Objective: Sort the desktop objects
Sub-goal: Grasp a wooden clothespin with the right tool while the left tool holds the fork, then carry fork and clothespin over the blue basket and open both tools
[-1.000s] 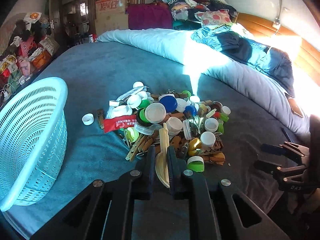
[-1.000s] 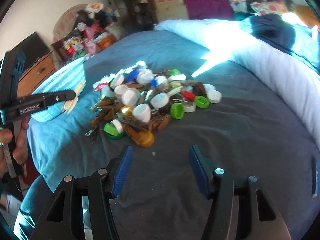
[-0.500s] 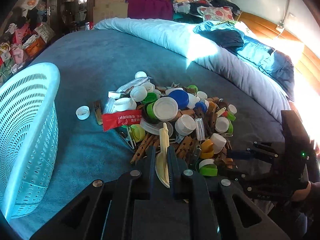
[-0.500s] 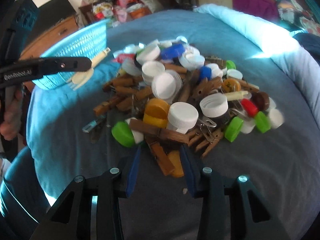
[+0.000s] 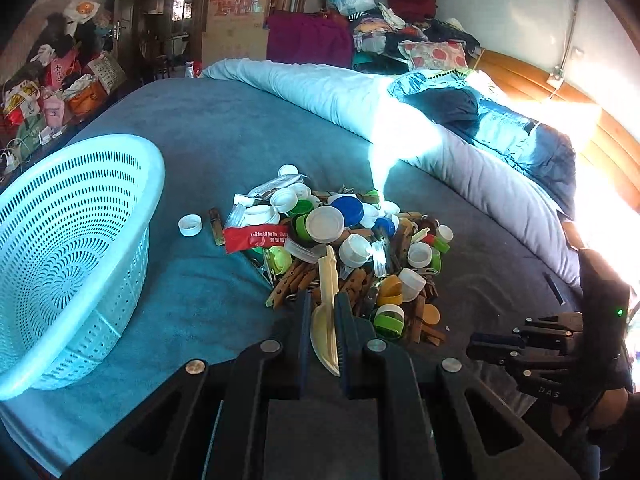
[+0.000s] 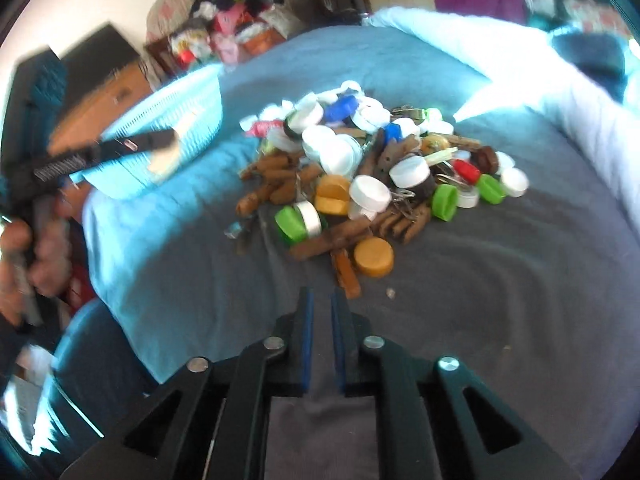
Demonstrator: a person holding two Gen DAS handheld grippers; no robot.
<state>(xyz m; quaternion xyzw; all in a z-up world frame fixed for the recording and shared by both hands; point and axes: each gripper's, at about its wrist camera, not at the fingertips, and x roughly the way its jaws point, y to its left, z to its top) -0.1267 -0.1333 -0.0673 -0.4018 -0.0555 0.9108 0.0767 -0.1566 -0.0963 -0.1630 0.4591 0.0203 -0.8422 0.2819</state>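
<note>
Probably a home bedroom — bed [image 5: 224, 132], rolled duvet [image 5: 328, 92], clothes heaps [image 5: 400, 32]

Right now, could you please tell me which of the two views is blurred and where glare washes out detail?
Right wrist view: motion-blurred throughout, the pale blue perforated plastic basket and left gripper smeared. Left wrist view: sharp; the cream plastic spoon reads clearly, but sunlight burns out the light quilt and the right edge.
</note>
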